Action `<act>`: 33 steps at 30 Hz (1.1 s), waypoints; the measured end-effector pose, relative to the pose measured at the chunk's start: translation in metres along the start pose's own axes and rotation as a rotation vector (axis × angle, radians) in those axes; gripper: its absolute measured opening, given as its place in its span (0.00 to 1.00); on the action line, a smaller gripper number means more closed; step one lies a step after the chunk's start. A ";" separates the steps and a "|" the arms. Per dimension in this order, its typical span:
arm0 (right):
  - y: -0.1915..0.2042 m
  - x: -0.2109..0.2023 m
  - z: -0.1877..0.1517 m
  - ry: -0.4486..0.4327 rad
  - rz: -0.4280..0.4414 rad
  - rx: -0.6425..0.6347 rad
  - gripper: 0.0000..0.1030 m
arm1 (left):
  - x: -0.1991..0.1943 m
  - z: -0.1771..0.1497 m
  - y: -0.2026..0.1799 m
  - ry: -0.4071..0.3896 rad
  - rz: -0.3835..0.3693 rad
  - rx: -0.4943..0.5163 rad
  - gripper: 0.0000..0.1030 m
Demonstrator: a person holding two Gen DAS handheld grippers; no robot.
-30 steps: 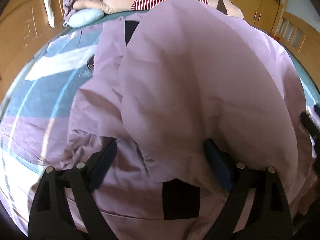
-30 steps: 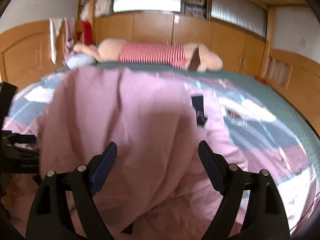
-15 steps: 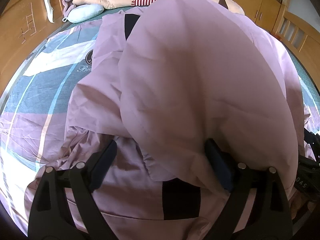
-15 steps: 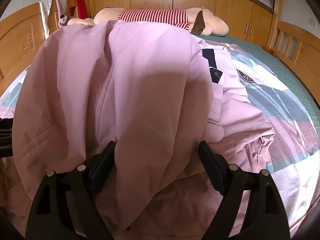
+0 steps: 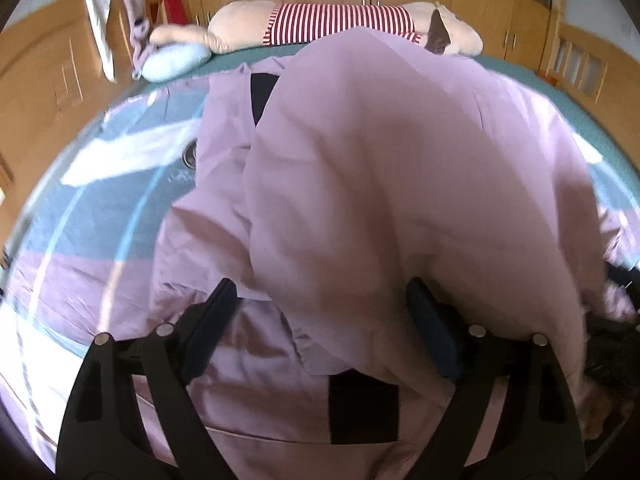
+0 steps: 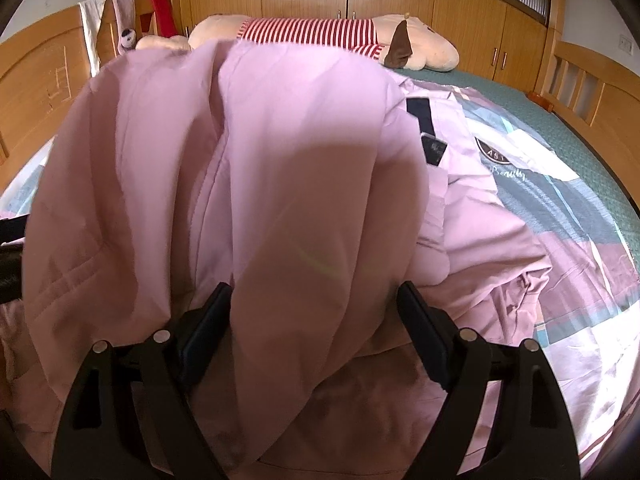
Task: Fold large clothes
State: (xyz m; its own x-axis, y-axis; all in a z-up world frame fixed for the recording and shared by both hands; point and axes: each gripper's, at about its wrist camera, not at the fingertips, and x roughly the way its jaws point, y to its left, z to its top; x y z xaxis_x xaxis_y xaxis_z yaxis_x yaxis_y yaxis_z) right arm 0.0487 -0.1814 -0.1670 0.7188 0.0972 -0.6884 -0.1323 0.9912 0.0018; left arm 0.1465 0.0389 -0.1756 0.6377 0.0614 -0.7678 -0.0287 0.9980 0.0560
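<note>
A large pink garment [image 5: 392, 184] with dark patches lies on the bed, and a big fold of it is lifted up in front of both cameras. In the left wrist view my left gripper [image 5: 320, 328] has its jaws wide apart, with the lifted fold hanging between and over them. In the right wrist view the garment [image 6: 288, 184] drapes the same way over my right gripper [image 6: 316, 328], whose jaws also stand wide apart. The cloth hides the space between the fingertips. The right gripper shows at the right edge of the left wrist view [image 5: 616, 320].
The bed has a patchwork cover [image 5: 100, 208] of blue, white and pink. A striped plush toy [image 6: 320, 34] and a pale blue pillow [image 5: 176, 62] lie at the head. Wooden cupboards [image 6: 460, 12] and bed rails [image 6: 588, 88] surround it. Towels [image 6: 92, 28] hang at the left.
Both grippers have tilted up a little, so more of the cupboards and plush toy shows. The lifted fold of the garment stays draped over both grippers.
</note>
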 end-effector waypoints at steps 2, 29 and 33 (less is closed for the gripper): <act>-0.003 -0.016 0.004 -0.084 0.018 0.022 0.82 | 0.007 -0.002 -0.001 0.030 -0.002 0.000 0.85; 0.005 -0.060 0.006 -0.200 -0.076 -0.116 0.80 | -0.030 0.000 -0.016 -0.111 -0.006 0.040 0.85; -0.031 -0.034 0.005 -0.062 -0.093 0.038 0.80 | -0.014 -0.006 -0.026 -0.039 -0.031 0.065 0.85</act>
State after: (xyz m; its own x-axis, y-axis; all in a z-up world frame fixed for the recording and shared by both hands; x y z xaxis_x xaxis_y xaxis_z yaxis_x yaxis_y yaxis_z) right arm 0.0318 -0.2153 -0.1400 0.7675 0.0085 -0.6410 -0.0380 0.9988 -0.0323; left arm 0.1331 0.0121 -0.1701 0.6674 0.0284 -0.7442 0.0409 0.9964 0.0746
